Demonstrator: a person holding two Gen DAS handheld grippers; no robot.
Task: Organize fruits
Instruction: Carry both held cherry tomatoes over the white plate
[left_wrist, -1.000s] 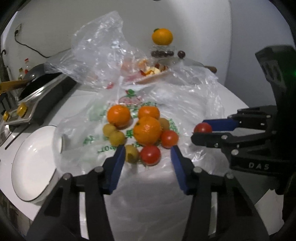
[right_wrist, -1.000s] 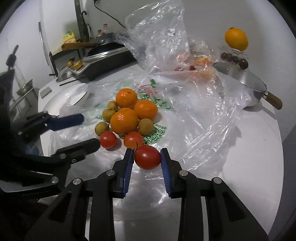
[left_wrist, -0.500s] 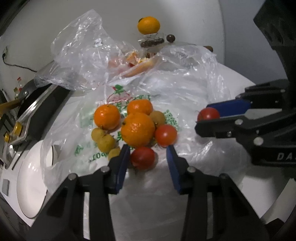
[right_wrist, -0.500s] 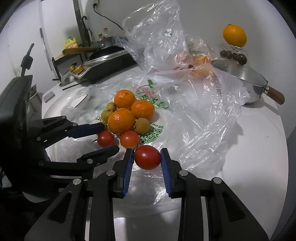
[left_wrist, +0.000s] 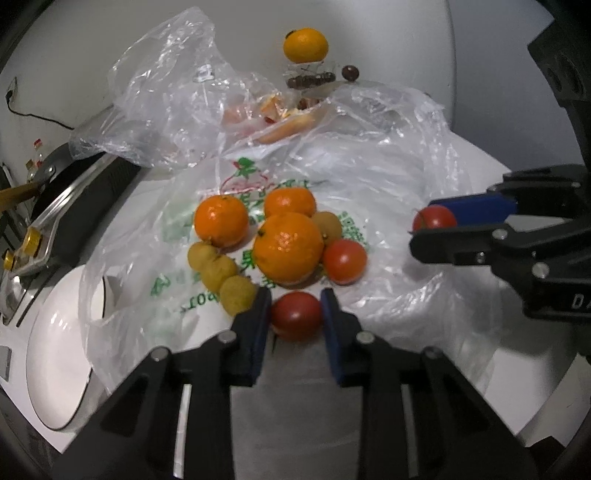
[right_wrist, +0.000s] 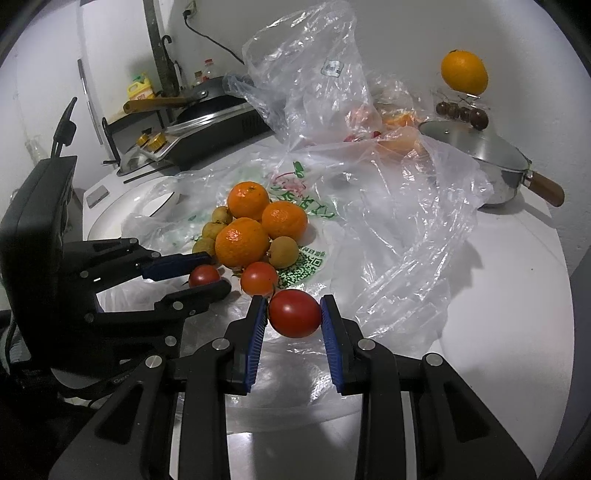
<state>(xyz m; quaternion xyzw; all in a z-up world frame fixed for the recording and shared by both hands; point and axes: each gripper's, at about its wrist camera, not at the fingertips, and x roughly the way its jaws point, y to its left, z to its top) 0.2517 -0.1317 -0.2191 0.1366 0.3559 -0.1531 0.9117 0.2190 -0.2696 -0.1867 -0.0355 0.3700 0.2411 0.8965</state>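
Left wrist view: left gripper jaws have just been closing, now clamped on dark red tomato, blue pads touching both its sides. Just beyond jaws: fruit pile on printed plastic bag spread over worktop — three mandarins, largest nearest, second tomato beside it, small yellow-brown fruits left of jaw tips. White plate far left of jaws. Right wrist view: right gripper jaws clamped on another red tomato, held near side of pile.
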